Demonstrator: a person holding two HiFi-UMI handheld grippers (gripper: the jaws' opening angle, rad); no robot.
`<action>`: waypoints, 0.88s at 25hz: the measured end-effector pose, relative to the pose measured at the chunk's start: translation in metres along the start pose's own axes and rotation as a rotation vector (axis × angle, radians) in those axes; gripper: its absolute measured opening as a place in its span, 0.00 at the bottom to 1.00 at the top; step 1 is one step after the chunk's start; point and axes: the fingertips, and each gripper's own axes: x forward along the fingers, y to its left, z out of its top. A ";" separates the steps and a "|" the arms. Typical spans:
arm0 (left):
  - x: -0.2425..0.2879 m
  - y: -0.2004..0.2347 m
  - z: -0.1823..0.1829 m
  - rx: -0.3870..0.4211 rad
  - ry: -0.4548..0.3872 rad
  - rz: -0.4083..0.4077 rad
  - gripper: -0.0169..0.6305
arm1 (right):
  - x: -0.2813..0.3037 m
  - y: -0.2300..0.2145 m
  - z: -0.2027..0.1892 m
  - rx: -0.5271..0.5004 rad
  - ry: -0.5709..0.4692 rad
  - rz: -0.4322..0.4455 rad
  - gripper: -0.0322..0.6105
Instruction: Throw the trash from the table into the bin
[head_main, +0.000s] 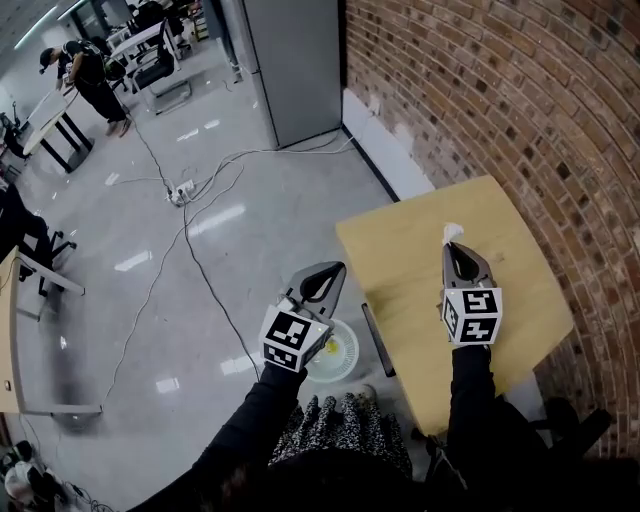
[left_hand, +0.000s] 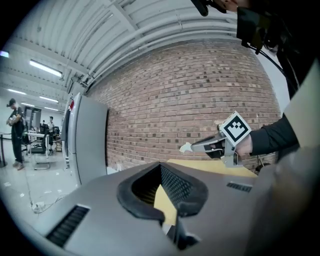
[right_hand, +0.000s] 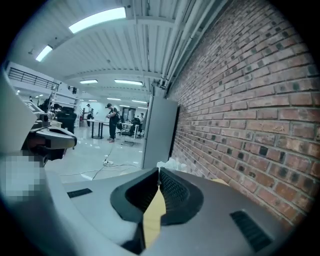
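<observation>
Our dark sleeves (head_main: 250, 430) reach forward. We hold the left hand-held gripper (head_main: 336, 270), jaws together and empty, by the white bin (head_main: 349, 364) on the floor (head_main: 200, 300); the right hand-held gripper (head_main: 455, 249) is clamped on crumpled white trash (head_main: 453, 231) above the wooden surface (head_main: 400, 270).

Bin (head_main: 346, 356) left of table (head_main: 400, 268).
</observation>
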 end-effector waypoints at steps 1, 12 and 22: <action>-0.007 0.006 0.000 -0.004 -0.002 0.013 0.04 | 0.000 0.013 0.004 -0.005 -0.007 0.014 0.08; -0.080 0.056 -0.012 -0.026 -0.013 0.099 0.04 | -0.009 0.141 0.032 -0.013 -0.072 0.160 0.08; -0.128 0.092 -0.030 -0.053 -0.003 0.160 0.04 | -0.008 0.224 0.030 -0.025 -0.061 0.270 0.08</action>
